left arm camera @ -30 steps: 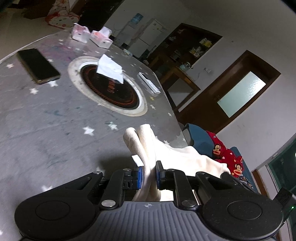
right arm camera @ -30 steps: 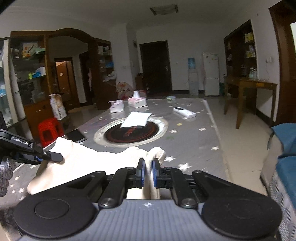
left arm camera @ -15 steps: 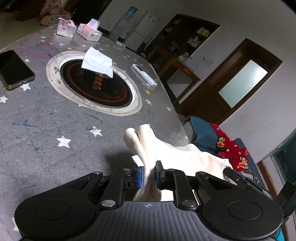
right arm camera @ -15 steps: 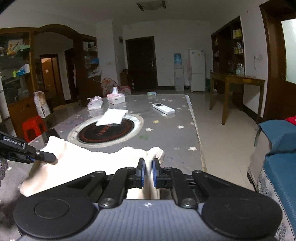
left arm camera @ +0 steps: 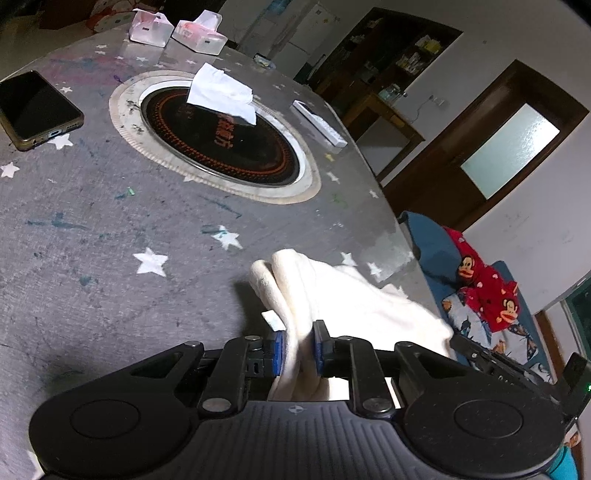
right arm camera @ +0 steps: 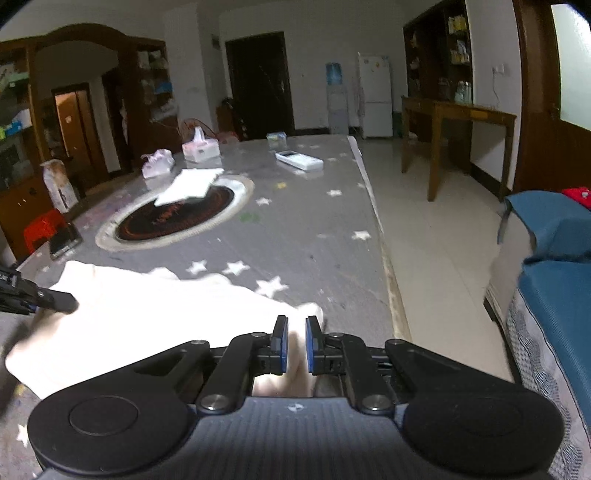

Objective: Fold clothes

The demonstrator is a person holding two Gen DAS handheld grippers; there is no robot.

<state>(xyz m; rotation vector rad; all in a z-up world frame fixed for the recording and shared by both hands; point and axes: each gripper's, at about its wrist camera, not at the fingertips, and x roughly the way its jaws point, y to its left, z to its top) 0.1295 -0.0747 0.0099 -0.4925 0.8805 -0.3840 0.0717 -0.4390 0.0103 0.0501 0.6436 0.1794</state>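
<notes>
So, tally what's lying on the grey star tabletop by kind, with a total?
Cream garment: 1
Phone: 1
Tissue packs: 2
Loose tissue: 1
White remote: 1
Small packet at the far edge: 1
Total: 7

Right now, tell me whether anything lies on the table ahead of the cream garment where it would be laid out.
Nothing close: bare table lies just ahead of the cream garment; the phone and tissue sit farther off.
</notes>
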